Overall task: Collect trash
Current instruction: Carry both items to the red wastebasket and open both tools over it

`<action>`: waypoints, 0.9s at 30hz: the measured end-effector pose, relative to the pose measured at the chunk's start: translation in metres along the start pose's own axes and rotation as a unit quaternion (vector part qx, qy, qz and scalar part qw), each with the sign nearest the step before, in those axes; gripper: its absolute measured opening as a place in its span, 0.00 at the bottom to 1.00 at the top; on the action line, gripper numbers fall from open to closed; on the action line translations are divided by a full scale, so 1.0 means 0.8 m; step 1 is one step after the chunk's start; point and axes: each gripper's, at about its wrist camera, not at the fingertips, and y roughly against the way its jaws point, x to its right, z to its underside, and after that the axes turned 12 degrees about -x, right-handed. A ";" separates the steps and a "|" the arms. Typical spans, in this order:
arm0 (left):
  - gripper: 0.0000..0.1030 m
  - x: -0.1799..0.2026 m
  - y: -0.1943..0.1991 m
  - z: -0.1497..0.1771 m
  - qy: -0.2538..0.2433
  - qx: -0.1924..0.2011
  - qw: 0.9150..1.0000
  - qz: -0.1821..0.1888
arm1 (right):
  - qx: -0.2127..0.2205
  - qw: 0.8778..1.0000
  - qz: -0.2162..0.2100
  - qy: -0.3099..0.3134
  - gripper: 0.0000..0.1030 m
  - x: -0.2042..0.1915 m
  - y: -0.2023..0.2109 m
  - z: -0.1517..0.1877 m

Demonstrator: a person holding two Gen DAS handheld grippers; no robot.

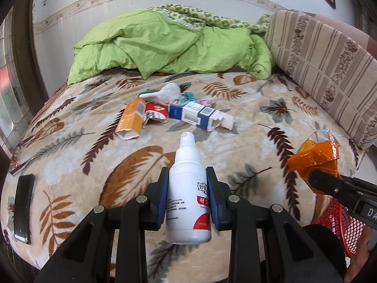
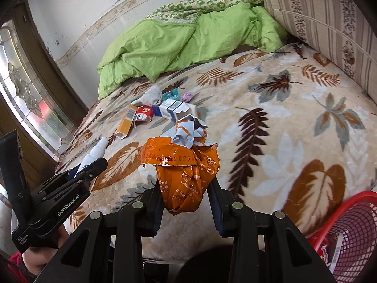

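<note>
— What have I got in the left gripper?

— I see a white spray bottle with a red band and print on its label, pinched at mid-body between the blue pads. Its long axis runs straight away from me, nozzle toward the far litter, base nearest the camera, above the near part of the leaf-print blanket.

— And my right gripper?

— I have it clamped on a crumpled orange foil wrapper, silver lining bunched at its far end. It stands roughly upright, over the blanket's near edge, left of the red mesh basket.

— What remains?

— An orange carton and a blue-and-white box lie mid-bed.
</note>
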 end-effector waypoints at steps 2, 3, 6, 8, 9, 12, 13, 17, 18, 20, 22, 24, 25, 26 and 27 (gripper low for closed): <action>0.28 0.008 0.003 0.000 -0.006 0.001 1.000 0.005 | 0.005 1.000 0.001 -0.004 0.36 0.005 0.009 0.001; 0.28 0.011 0.003 0.000 -0.009 0.001 1.000 0.007 | 0.006 1.000 0.002 -0.006 0.36 0.007 0.013 0.002; 0.28 0.024 0.006 0.000 -0.018 -0.002 1.000 0.020 | 0.012 1.000 0.006 -0.011 0.36 0.015 0.025 0.007; 0.28 0.035 0.010 0.000 -0.027 -0.003 0.999 0.033 | 0.016 1.000 0.012 -0.017 0.36 0.022 0.035 0.012; 0.28 0.045 0.013 0.000 -0.036 -0.002 0.999 0.040 | 0.017 1.000 0.015 -0.022 0.36 0.028 0.041 0.016; 0.28 0.072 0.018 0.001 -0.062 -0.007 0.995 0.073 | 0.024 0.998 0.029 -0.048 0.36 0.054 0.064 0.026; 0.28 0.081 0.019 0.001 -0.071 -0.010 0.994 0.081 | 0.026 0.998 0.032 -0.056 0.36 0.062 0.071 0.029; 0.28 0.129 0.026 0.002 -0.119 -0.015 0.985 0.120 | 0.045 0.991 0.057 -0.109 0.36 0.110 0.112 0.051; 0.28 0.144 0.028 0.000 -0.133 -0.018 0.982 0.132 | 0.048 0.990 0.061 -0.118 0.36 0.117 0.118 0.055; 0.28 0.169 0.033 -0.001 -0.156 -0.022 0.975 0.154 | 0.055 0.985 0.077 -0.142 0.36 0.138 0.134 0.067; 0.28 0.197 0.041 -0.003 -0.177 -0.024 0.968 0.179 | 0.059 0.981 0.087 -0.162 0.36 0.157 0.149 0.078; 0.28 0.223 0.047 -0.003 -0.197 -0.033 0.958 0.207 | 0.063 0.977 0.097 -0.181 0.36 0.176 0.165 0.088; 0.28 0.237 0.050 -0.003 -0.207 -0.039 0.952 0.224 | 0.066 0.974 0.103 -0.189 0.36 0.184 0.173 0.093; 0.28 0.248 0.052 -0.002 -0.216 -0.045 0.946 0.236 | 0.068 0.973 0.108 -0.195 0.36 0.190 0.179 0.097; 0.28 0.259 0.052 -0.001 -0.226 -0.053 0.940 0.249 | 0.070 0.970 0.115 -0.202 0.36 0.199 0.186 0.103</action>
